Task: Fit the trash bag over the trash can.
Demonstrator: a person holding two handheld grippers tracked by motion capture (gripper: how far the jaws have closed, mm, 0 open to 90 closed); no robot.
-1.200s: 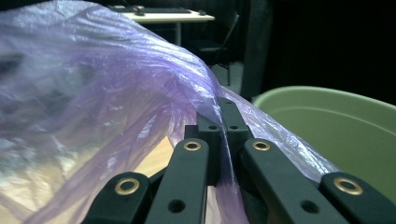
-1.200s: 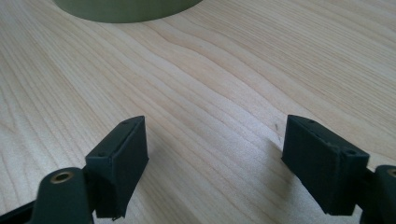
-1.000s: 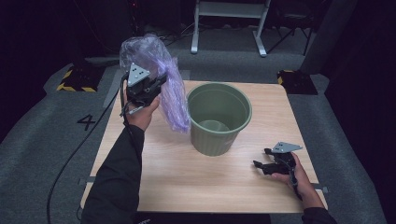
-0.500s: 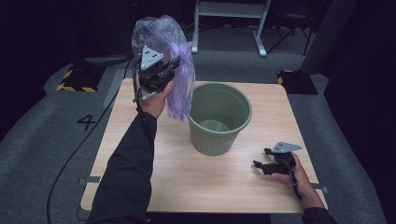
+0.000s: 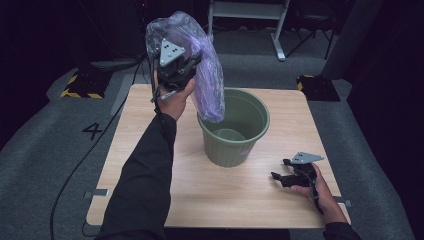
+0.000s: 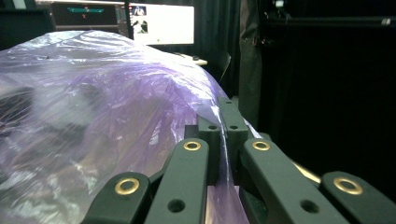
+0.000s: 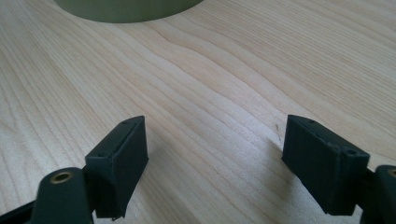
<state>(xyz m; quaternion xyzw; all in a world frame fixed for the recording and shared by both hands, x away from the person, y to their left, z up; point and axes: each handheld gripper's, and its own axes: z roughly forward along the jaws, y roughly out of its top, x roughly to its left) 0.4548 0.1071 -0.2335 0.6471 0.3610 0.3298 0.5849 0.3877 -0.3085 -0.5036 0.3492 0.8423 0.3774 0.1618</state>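
High view: one purple plastic bag [image 5: 207,75], one green bucket [image 5: 234,131], on one counter [image 5: 150,130]. Left hand-held gripper [image 5: 192,60] clenched on bag, raised by bucket's rim. Right hand-held gripper [image 5: 278,169] released, resting on counter, nothing between.

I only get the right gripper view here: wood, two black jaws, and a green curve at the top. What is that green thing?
Observer: A green bucket standing upright on the table.
Operator: Is anything in it?
Observer: A purple plastic bag hangs from above, its lower end dipping inside the rim.
Operator: What holds the bag up?
Observer: The left gripper, raised above the table with its jaws shut on the film.
Operator: And the gripper I am looking along?
Observer: The right gripper lies low on the table beside the bucket, open, with nothing between its jaws.
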